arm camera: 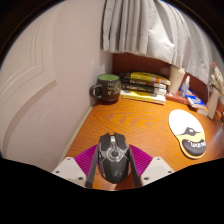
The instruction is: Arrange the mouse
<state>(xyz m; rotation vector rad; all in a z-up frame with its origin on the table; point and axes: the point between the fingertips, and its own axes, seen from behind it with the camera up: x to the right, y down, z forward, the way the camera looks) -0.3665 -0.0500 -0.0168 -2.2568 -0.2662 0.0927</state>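
Here, the gripper (113, 166) pinches a dark, rounded mouse (113, 157) between its magenta pads (86, 159).
The mouse sits low over the smooth wooden desk (120, 118); beyond lie an oval mouse pad (187, 133), a dark glossy mug (107, 89), stacked books (146, 87) and pleated curtains (150, 30).

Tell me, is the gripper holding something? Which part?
Yes. The hand-held gripper holds the black mouse by its two long sides, one pink pad against each, above the wooden desk.

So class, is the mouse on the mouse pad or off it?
Off: the mouse sits between the gripper fingers, while the mouse pad lies empty beyond.
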